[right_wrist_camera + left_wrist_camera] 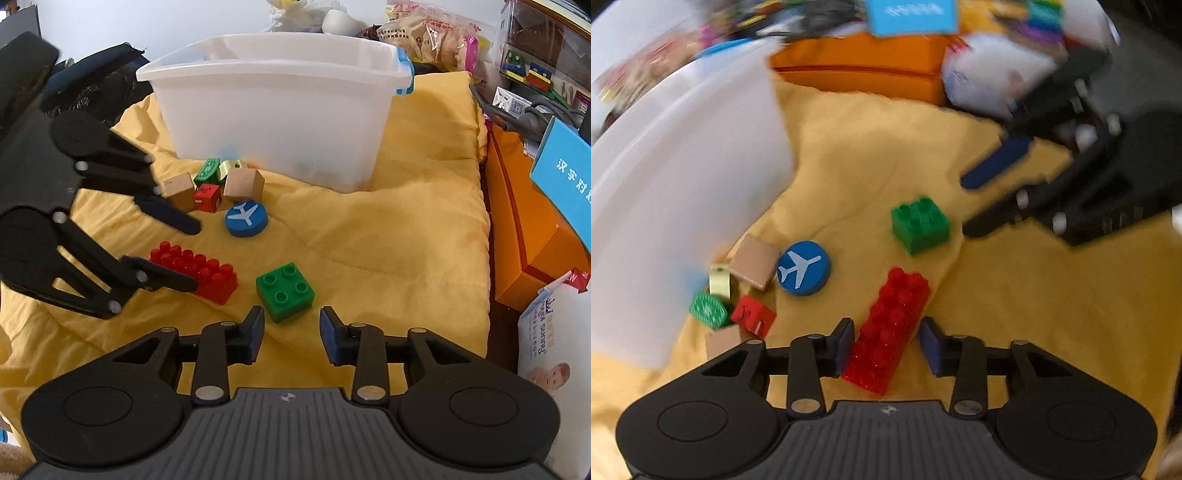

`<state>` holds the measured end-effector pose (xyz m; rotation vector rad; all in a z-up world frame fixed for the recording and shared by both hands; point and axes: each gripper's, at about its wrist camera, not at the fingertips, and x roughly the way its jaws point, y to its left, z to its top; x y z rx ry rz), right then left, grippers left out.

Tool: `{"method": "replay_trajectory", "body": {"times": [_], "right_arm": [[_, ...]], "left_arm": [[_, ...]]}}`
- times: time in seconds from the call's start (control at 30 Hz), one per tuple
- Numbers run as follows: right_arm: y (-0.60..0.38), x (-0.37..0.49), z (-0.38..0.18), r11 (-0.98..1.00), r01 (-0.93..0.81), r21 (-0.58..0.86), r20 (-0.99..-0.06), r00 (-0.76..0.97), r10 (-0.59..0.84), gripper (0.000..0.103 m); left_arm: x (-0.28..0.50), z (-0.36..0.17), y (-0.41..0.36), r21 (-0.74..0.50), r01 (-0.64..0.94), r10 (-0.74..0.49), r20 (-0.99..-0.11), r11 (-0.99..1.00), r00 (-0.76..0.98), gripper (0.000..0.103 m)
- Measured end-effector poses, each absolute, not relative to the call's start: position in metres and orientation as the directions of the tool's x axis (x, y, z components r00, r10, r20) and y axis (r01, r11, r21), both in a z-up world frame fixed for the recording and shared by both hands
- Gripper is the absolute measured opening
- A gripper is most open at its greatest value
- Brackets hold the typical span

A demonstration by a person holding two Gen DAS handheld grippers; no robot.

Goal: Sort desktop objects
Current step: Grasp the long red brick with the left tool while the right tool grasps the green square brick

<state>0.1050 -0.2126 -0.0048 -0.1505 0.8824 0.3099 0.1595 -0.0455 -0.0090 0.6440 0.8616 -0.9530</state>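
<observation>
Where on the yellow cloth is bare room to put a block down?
Free: the yellow cloth between the white bin, the orange box and the green brick. Crowded: the small blocks before the bin, and around the red brick.

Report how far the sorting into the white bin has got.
Done: nothing visibly; the white bin is too cloudy to see inside. In hand: nothing gripped; the open left gripper straddles the long red brick, the open right gripper faces the green brick. Left: both bricks, the blue airplane disc and the small blocks beside the bin.
</observation>
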Motion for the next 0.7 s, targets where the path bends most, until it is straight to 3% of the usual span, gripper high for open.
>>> {"method": "replay_trajectory", "body": {"times": [0.07,0.13,0.23,0.4,0.5,0.63,0.7], "right_arm": [[-0.214,0.105,-0.005,0.946,-0.324,0.003,-0.777,0.594,0.206,0.038],[-0.214,0.105,-0.006,0.948,-0.319,0.010,-0.776,0.595,0.208,0.038],[-0.213,0.106,-0.006,0.947,-0.322,0.011,-0.773,0.598,0.212,0.038],[-0.204,0.110,-0.005,0.939,-0.344,0.006,-0.767,0.601,0.226,0.039],[-0.199,0.114,-0.007,0.936,-0.352,-0.011,-0.766,0.605,0.219,0.046],[-0.196,0.126,-0.011,0.933,-0.359,-0.020,-0.768,0.603,0.215,0.050],[-0.194,0.131,-0.016,0.931,-0.363,-0.032,-0.773,0.599,0.207,0.057]], "left_arm": [[0.163,-0.009,-0.037,0.036,0.818,-0.424,-0.842,0.574,0.335,0.028],[0.161,-0.006,-0.023,-0.026,0.686,-0.403,-0.825,0.727,0.395,0.027],[0.146,-0.003,-0.010,0.042,0.474,-0.243,-0.817,0.880,0.523,0.027],[0.139,-0.014,0.009,-0.008,0.267,-0.154,-0.833,0.964,0.532,0.027],[0.140,-0.017,0.013,-0.035,0.197,-0.137,-0.835,0.980,0.532,0.033],[0.141,-0.020,0.008,-0.023,0.173,-0.114,-0.836,0.985,0.536,0.052],[0.138,-0.022,0.003,0.015,0.174,-0.085,-0.832,0.985,0.548,0.057]]}}
